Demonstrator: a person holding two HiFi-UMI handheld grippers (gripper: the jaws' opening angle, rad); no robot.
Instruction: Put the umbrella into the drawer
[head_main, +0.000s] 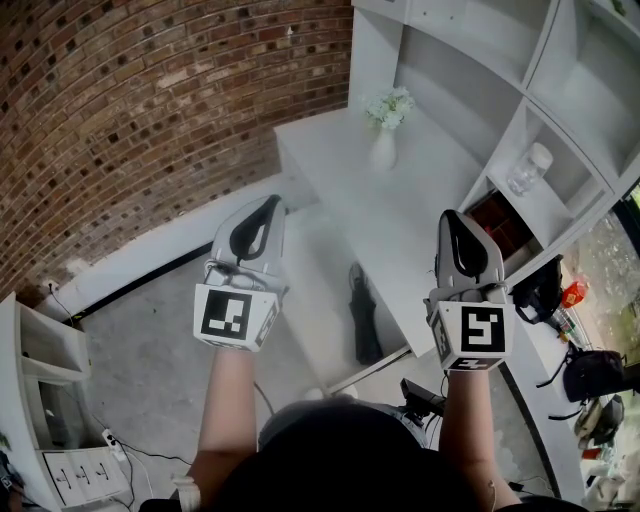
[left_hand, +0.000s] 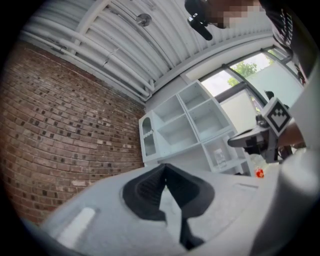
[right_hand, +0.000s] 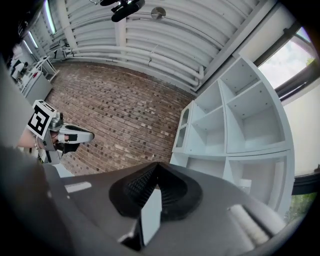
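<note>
In the head view the black folded umbrella lies in the pulled-out white drawer just below the tabletop edge, while the left gripper and the right gripper are held up above it, well apart and both empty. The left gripper view shows its jaws clenched tip to tip on nothing, aimed at the white shelf unit by the brick wall. The right gripper view likewise shows its jaws pressed together and empty.
</note>
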